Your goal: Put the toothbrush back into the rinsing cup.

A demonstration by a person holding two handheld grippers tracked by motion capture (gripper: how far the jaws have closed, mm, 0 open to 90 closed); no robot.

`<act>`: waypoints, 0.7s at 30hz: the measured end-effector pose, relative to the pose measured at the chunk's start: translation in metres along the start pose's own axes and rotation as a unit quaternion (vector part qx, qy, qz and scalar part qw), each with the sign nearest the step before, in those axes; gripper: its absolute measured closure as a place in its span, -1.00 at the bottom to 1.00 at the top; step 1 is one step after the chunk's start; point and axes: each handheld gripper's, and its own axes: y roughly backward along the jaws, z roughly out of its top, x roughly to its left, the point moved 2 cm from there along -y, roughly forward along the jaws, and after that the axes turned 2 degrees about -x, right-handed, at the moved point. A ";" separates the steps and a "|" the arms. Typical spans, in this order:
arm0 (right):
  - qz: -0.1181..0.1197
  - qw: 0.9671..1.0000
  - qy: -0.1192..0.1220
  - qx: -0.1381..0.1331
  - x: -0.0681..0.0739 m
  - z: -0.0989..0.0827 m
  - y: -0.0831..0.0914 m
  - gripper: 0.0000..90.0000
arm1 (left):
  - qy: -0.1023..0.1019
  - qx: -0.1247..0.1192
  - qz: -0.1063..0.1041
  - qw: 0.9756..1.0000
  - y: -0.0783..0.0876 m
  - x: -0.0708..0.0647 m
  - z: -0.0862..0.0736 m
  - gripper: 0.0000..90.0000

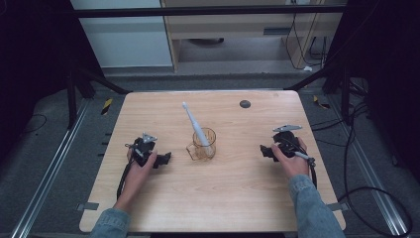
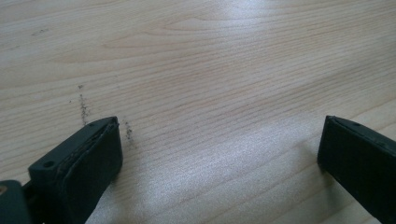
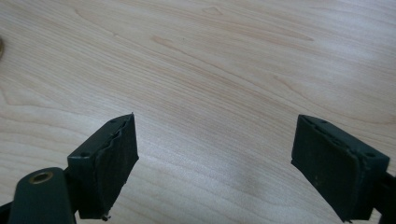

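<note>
Pale wooden table (image 1: 237,198) carries an amber transparent cup (image 1: 203,144) mid-surface, a white toothbrush (image 1: 194,124) leaning toward the far edge. Left gripper (image 1: 166,158) and right gripper (image 1: 263,150) flank it, jaws apart, empty; left sits nearer.

Faded blue denim sleeves (image 1: 311,208) on both forearms; matte black two-jaw grippers (image 1: 270,151), grey three-cornered plates (image 1: 287,128) on top, black cables (image 1: 313,173) trailing.
</note>
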 end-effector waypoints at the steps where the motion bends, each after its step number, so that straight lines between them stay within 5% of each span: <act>1: 0.001 1.000 -0.001 0.001 0.000 0.000 -0.003 -0.68 | 0.000 0.000 0.000 1.000 0.000 0.000 0.000 -1.00; 12: 0.012 0.999 -0.043 0.004 -0.006 0.000 -0.025 -0.72 | 0.000 0.000 0.000 1.000 0.000 0.000 0.000 -1.00; 21: -0.012 0.998 -0.055 0.014 -0.008 -0.003 -0.041 -0.84 | 0.000 0.000 0.000 1.000 0.000 0.000 0.000 -1.00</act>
